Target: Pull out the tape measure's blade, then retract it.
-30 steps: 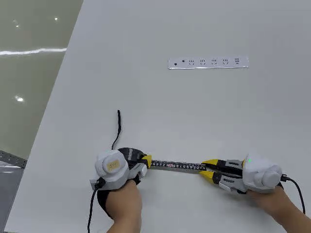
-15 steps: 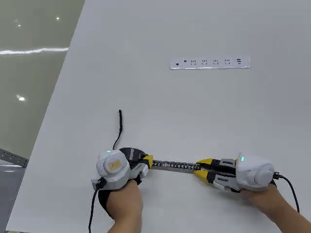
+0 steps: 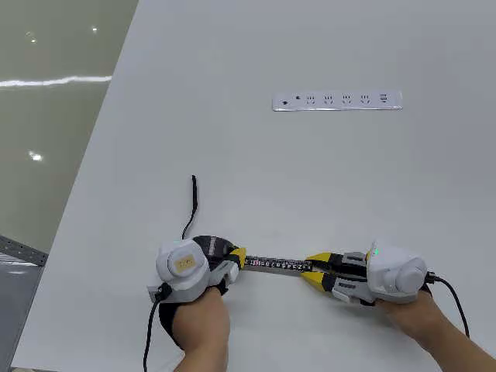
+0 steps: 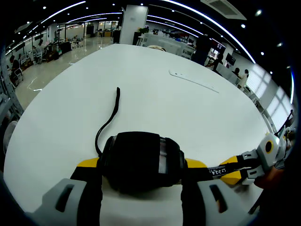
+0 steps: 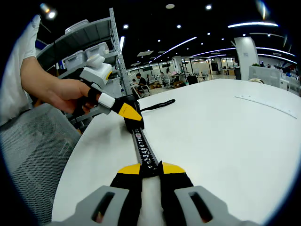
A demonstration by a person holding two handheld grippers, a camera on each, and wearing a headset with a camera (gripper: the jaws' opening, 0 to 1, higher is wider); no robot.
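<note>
While the tape measure (image 4: 141, 160) sits low on the white table (image 3: 325, 178), near its front edge, you hold its black case clamped between the jaws of the left gripper (image 4: 141, 164). Blade (image 3: 275, 264): short length drawn out, lying just above the tabletop, its end pinched between the closed jaws of the right gripper (image 5: 150, 168). Wrist strap (image 4: 109, 117): loose on the table beyond the case. Power strip (image 3: 337, 101): well apart, far side. Risks, as judged: your right pinch slipping off the thin blade, letting the spring snap it back; angling off the blade's line, kinking it; a loosened left grip, letting the case skid.
</note>
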